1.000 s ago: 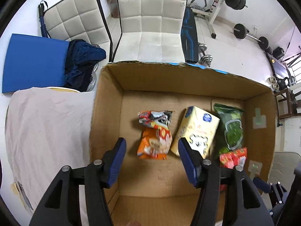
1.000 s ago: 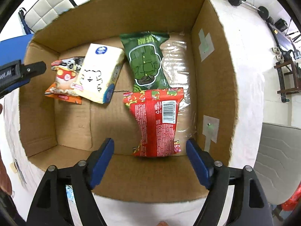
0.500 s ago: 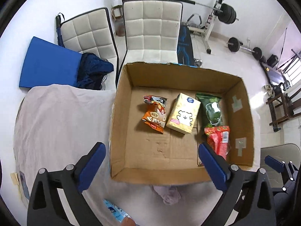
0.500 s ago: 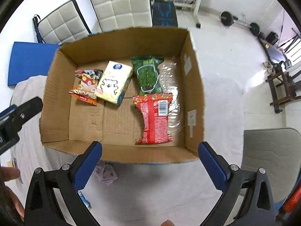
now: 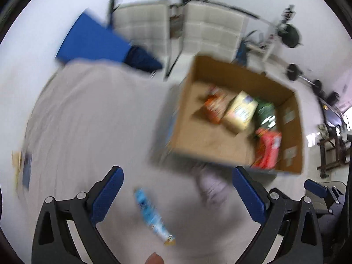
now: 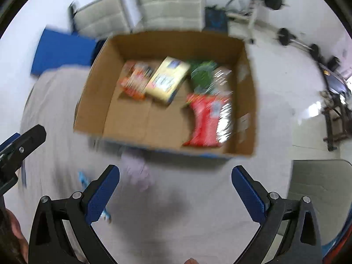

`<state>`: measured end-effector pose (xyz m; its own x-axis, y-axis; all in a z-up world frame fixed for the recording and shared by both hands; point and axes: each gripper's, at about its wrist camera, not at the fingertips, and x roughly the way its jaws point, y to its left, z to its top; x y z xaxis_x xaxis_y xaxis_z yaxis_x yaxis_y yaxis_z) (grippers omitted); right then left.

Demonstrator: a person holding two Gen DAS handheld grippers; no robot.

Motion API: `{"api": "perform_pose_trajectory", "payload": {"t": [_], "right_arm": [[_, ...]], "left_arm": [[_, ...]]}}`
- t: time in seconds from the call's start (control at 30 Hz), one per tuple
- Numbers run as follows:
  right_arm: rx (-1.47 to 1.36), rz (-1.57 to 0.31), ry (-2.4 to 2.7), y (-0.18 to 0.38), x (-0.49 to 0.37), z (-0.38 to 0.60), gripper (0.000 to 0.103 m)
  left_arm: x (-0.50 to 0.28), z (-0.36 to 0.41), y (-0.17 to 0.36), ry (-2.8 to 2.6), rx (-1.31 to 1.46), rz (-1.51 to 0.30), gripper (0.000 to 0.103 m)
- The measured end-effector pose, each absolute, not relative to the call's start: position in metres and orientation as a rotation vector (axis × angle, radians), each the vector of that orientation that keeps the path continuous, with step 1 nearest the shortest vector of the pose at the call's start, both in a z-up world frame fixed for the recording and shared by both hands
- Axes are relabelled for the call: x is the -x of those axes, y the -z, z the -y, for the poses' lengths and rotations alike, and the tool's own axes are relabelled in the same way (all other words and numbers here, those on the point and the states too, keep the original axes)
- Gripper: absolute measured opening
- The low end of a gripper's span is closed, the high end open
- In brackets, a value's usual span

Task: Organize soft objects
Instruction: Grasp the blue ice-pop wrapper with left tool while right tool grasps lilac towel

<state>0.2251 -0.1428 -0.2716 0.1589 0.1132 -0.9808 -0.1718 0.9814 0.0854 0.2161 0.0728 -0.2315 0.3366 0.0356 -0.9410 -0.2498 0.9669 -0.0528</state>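
Both views are motion-blurred. A cardboard box on the cloth-covered table holds an orange snack bag, a yellow pack, a green bag and a red bag. In front of the box lie a pale lilac soft thing and a light-blue packet. My left gripper hangs open above the cloth over the blue packet. My right gripper is open and empty over bare cloth.
Two white padded chairs stand behind the table, with a blue mat and dark clothing at the left. Weights and a bench fill the back right. A grey seat is at the right.
Both grippers have pulled back and up out of the box and opened wide. The box now sits farther off, and the lilac thing and blue packet have come into view.
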Motion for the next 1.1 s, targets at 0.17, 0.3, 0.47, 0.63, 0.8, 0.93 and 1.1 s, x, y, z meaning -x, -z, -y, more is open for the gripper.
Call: {"api": "perform_pose_trajectory", "payload": {"t": [0.17, 0.3, 0.47, 0.63, 0.8, 0.93, 1.1], "right_arm": [[0.129, -1.484, -0.291, 0.331, -0.214, 0.104, 0.103], [0.177, -1.549, -0.303, 0.375, -0.219, 0.078, 0.102], [0.215, -1.588, -0.280, 0.410, -0.227, 0.061, 0.088], [0.263, -1.624, -0.268, 0.431, -0.231, 0.048, 0.066], [0.293, -1.651, -0.257, 0.443, -0.233, 0.042, 0.050], [0.298, -1.657, -0.254, 0.445, -0.236, 0.043, 0.040], [0.310, -1.666, -0.248, 0.443, -0.236, 0.039, 0.031]], "left_arm": [[-0.170, -0.114, 0.304, -0.308, 0.371, -1.365, 0.101], [-0.145, -0.131, 0.360, -0.374, 0.470, -1.475, 0.101], [-0.138, -0.135, 0.406, -0.397, 0.526, -1.547, 0.101], [-0.144, -0.122, 0.427, -0.349, 0.516, -1.584, 0.092], [-0.150, -0.106, 0.441, -0.322, 0.495, -1.630, 0.075], [-0.154, -0.094, 0.447, -0.321, 0.440, -1.642, 0.061], [-0.154, -0.081, 0.443, -0.313, 0.375, -1.624, 0.032]]}}
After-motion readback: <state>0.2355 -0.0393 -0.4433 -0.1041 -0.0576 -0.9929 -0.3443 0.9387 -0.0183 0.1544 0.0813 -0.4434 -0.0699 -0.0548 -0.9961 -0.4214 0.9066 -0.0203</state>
